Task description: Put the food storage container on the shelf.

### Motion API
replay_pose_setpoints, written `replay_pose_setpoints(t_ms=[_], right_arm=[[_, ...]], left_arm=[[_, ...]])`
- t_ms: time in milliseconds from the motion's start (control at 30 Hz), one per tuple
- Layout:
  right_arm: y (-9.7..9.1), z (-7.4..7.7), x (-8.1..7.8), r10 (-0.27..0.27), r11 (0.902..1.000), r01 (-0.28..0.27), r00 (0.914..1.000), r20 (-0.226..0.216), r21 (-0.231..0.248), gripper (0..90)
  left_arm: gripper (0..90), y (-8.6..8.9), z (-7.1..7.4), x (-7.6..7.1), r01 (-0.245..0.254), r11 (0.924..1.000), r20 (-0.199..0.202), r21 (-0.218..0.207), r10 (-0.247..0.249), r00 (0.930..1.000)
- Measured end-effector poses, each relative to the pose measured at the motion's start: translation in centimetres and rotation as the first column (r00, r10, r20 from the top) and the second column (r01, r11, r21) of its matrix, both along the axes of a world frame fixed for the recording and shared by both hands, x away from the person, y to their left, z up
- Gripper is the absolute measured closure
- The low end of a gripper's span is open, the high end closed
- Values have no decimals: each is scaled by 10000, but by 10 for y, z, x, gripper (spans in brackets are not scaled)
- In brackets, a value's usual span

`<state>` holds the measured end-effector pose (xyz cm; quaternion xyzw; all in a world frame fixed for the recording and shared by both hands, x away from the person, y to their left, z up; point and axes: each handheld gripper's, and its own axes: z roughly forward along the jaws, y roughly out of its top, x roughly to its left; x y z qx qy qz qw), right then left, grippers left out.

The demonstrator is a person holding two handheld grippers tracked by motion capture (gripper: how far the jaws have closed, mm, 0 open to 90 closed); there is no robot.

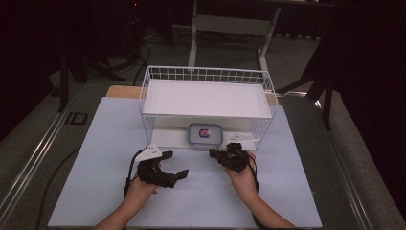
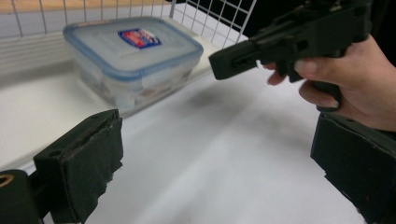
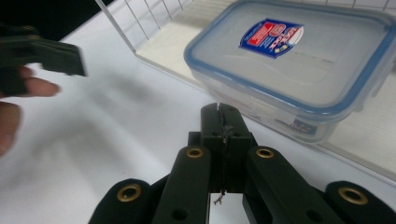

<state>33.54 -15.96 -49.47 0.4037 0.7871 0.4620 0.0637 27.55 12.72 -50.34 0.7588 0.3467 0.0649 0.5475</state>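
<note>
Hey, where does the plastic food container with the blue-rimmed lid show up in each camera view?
High view: container at centre, on the wire rack's lower level.
Left gripper view: upper left.
Right gripper view: upper right.
Shared landmark: the red and blue label on its lid.

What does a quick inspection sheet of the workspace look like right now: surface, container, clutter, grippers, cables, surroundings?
Surface: white table sheet, bare around the hands.
Job's things: lidded plastic container on the lower level of the wire rack, lid on.
Clutter: nothing seen.
Grippers: left gripper open, empty; right gripper shut, empty, just short of the container.
Cables: cable trailing from the left gripper.
Surroundings: dark floor, table frame behind.
</note>
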Motion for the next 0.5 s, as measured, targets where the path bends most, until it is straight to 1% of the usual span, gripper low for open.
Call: replay_pose_setpoints(t_ms=[33,67,133,200,267,333,400,500], right_arm=[[2,-3,1,-42,10000,42,10000,-32,-65,899],[3,-6,2,-81,10000,80,9999,-147,-33,899],[5,-9,3,-38,10000,37,9998,-206,-19,900],[8,-11,4,-22,10000,21,9998,-186,-72,899],[12,-12,6,-62,9998,61,10000,-73,-164,900],[15,-14,9,-112,9998,112,9999,-32,-150,899],[17,-16,12,-224,9995,224,9997,-11,-205,899],[19,-19,16,-296,9994,296,9996,0,-186,899]], left_arm=[[34,0,0,0,0,10000,0,0,0,10000],[34,3,-4,-7,-134,9999,-127,74,135,9998],[34,5,-6,-12,-183,9996,-79,193,184,9998],[33,8,-8,-16,-229,9996,106,184,227,9997],[33,10,-9,-17,-235,9996,254,185,230,9994],[33,12,-9,-16,-244,9992,291,311,235,9993],[33,13,-8,-16,-328,9989,425,329,314,9986],[33,13,-7,-16,-345,9991,498,254,332,9982]])
